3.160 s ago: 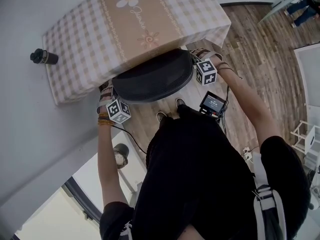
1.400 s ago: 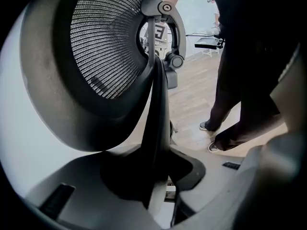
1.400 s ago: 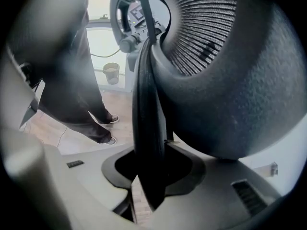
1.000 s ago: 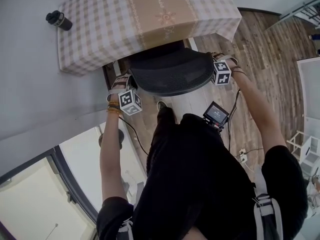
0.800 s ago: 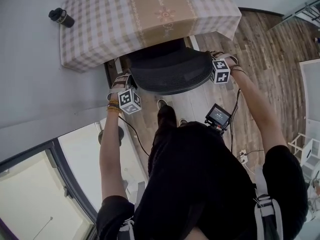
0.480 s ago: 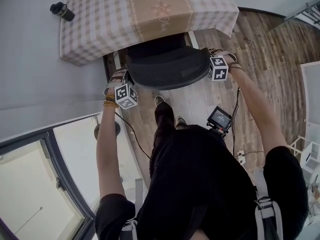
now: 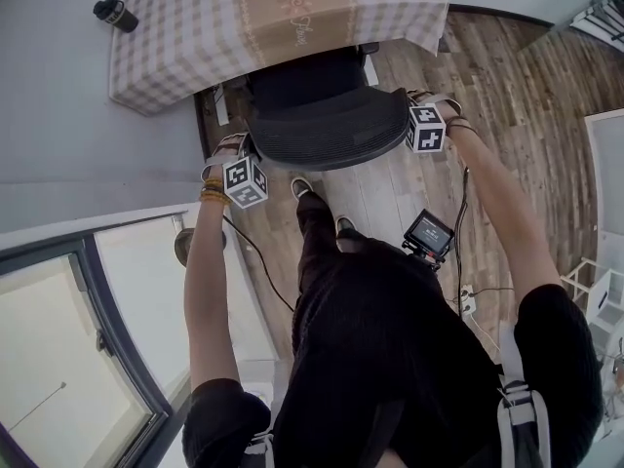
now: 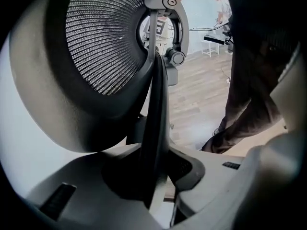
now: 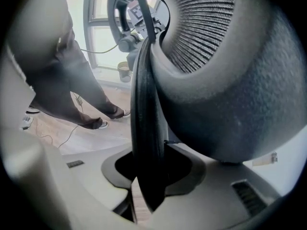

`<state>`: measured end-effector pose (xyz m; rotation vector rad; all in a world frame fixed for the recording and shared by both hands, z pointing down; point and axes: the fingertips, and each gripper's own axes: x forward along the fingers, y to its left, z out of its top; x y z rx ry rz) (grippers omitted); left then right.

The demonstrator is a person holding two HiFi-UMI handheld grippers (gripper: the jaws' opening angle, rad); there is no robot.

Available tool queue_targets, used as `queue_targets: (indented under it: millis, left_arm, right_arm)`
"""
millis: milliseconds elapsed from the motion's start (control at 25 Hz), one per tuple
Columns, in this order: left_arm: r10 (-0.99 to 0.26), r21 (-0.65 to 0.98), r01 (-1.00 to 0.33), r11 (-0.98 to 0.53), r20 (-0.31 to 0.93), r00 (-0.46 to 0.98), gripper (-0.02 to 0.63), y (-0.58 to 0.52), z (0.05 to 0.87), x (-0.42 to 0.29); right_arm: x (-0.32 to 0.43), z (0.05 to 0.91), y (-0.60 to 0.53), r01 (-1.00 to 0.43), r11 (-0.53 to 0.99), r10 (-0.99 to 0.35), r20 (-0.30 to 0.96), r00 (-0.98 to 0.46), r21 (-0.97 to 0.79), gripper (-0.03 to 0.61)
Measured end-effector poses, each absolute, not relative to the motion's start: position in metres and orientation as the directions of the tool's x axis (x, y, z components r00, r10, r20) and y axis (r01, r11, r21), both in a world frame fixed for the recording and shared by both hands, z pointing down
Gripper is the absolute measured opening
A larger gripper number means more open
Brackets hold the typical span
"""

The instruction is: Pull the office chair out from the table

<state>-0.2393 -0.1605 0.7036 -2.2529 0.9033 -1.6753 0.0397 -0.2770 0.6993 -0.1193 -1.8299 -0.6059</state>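
The black office chair [image 7: 327, 125] stands in front of the table [image 7: 185, 27], which has a checked cloth; the chair's seat [image 7: 307, 74] is partly under the table's edge. In the head view my left gripper [image 7: 234, 156] holds the left side of the mesh backrest and my right gripper [image 7: 417, 108] holds the right side. The left gripper view shows my left gripper [image 8: 156, 169] shut on the backrest's black rim [image 8: 156, 109], beside the mesh [image 8: 103, 37]. My right gripper [image 9: 148, 178] is likewise shut on the rim [image 9: 144, 109] in its own view.
A dark bottle [image 7: 114, 13] lies on the grey surface left of the table. A small screen [image 7: 429, 234] and cables hang at the person's waist above the wood floor. A glass pane fills the lower left, and a white rack [image 7: 597, 295] stands at the right edge.
The chair has rolled out from under the table toward the person. Both grippers have come back with it, keeping their hold on the backrest, and more of the seat now shows.
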Motion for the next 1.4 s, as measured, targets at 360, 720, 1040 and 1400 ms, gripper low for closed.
queue_targets:
  millis: [360, 720, 1040, 1400]
  left_arm:
    - [-0.532, -0.444, -0.375, -0.814, 0.828, 0.174, 0.137, -0.114, 0.705, -0.196]
    - [-0.523, -0.437, -0.353, -0.827, 0.829, 0.197, 0.140, -0.061, 0.706, -0.182]
    - [-0.526, -0.444, -0.343, -0.828, 0.827, 0.200, 0.143, -0.008, 0.703, -0.173]
    - [-0.529, -0.447, -0.335, -0.829, 0.821, 0.213, 0.143, 0.059, 0.703, -0.157]
  right_arm:
    - [0.082, 0.701, -0.230, 0.379, 0.862, -0.200, 0.912, -0.357, 0.337, 0.129]
    - [0.097, 0.702, -0.167, 0.356, 0.866, -0.214, 0.904, -0.371, 0.351, 0.123]
    - [0.108, 0.700, -0.109, 0.337, 0.870, -0.230, 0.901, -0.368, 0.360, 0.123]
    - [0.124, 0.701, -0.039, 0.331, 0.875, -0.233, 0.905, -0.356, 0.355, 0.123]
